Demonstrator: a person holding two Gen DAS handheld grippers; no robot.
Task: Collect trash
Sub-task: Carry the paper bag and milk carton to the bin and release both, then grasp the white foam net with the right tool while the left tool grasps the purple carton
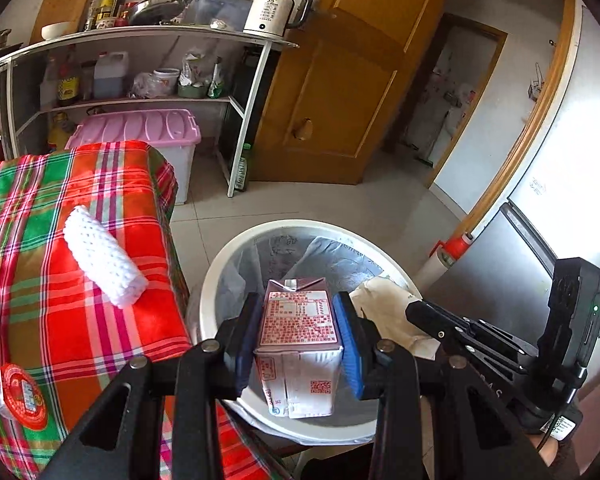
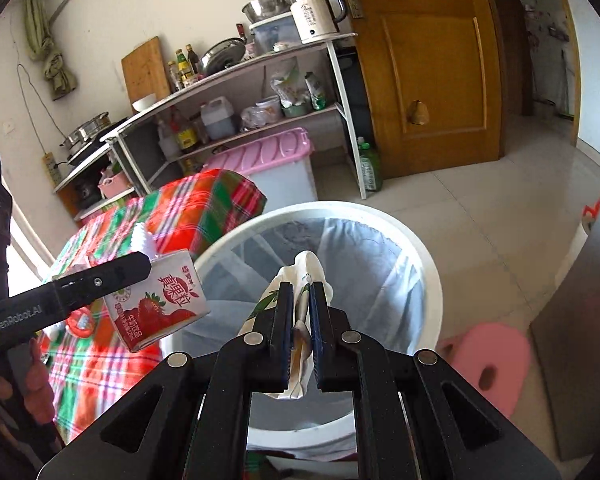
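Note:
My left gripper (image 1: 298, 336) is shut on a small strawberry milk carton (image 1: 300, 324), its blue pads pressing both sides, and holds it over the white trash bin (image 1: 236, 248) lined with a clear bag. In the right wrist view the same carton (image 2: 160, 304) hangs at the left beside the bin's rim (image 2: 380, 210). My right gripper (image 2: 301, 312) is shut on a crumpled white wrapper (image 2: 310, 266) above the bin's opening. That wrapper (image 1: 388, 308) and the right gripper (image 1: 414, 312) show at the right in the left wrist view.
A table under a red and green plaid cloth (image 1: 60, 208) stands left of the bin, with a white foam net sleeve (image 1: 104, 256) and a red-lidded cup (image 1: 20, 396) on it. A metal shelf rack (image 1: 140, 80), pink-lidded box (image 1: 140, 128), wooden door (image 1: 340, 92), pink stool (image 2: 488, 356).

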